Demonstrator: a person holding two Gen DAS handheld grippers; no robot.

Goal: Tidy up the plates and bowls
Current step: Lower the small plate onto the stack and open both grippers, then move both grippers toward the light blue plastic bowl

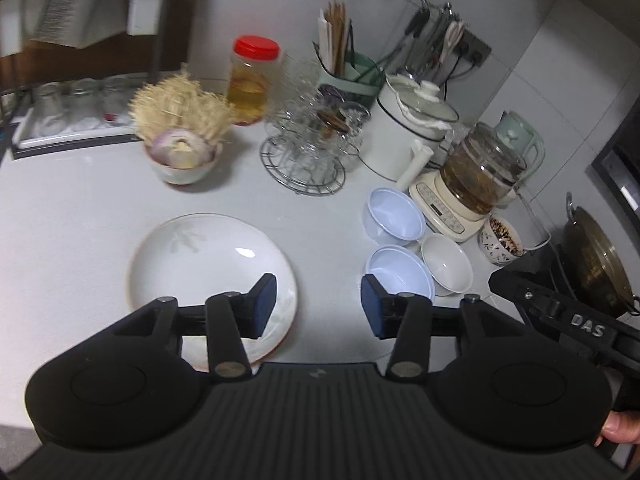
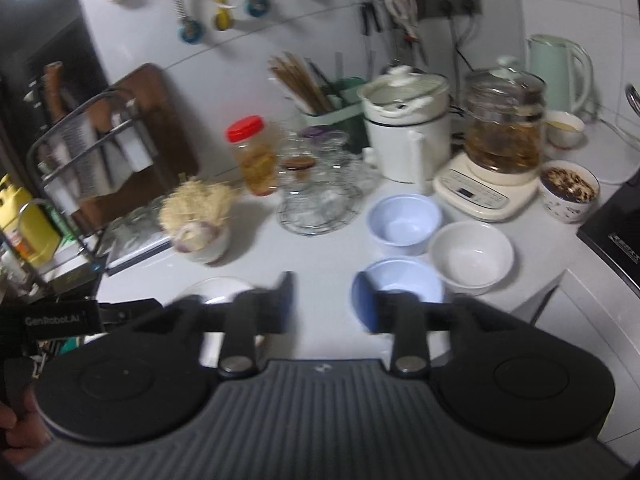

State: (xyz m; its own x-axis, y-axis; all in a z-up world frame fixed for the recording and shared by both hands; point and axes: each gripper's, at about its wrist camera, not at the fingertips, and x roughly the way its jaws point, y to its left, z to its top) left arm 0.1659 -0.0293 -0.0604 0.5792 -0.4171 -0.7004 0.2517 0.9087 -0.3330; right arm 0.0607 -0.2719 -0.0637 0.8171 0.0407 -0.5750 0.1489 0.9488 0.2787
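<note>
A white plate [image 1: 208,268] with a faint leaf print lies on the pale counter, partly under the left finger of my left gripper [image 1: 318,306], which is open and holds nothing. To its right stand two pale blue bowls [image 1: 394,216] [image 1: 400,276] and a white bowl [image 1: 446,268]. In the right wrist view my right gripper [image 2: 324,304] is open and empty above the counter. Its right finger overlaps the near blue bowl [image 2: 404,282]; the far blue bowl [image 2: 404,220] and white bowl [image 2: 470,256] sit behind. The plate [image 2: 216,290] shows only as a sliver behind its left finger.
At the back stand a bowl of garlic [image 1: 182,160], a red-capped jar [image 1: 252,80], a wire rack of glasses [image 1: 308,148], a white pot [image 1: 412,128], a glass kettle on its base [image 1: 476,176] and a patterned bowl [image 1: 500,240]. A wok [image 1: 596,264] sits right. The other gripper [image 1: 580,328] reaches in at right.
</note>
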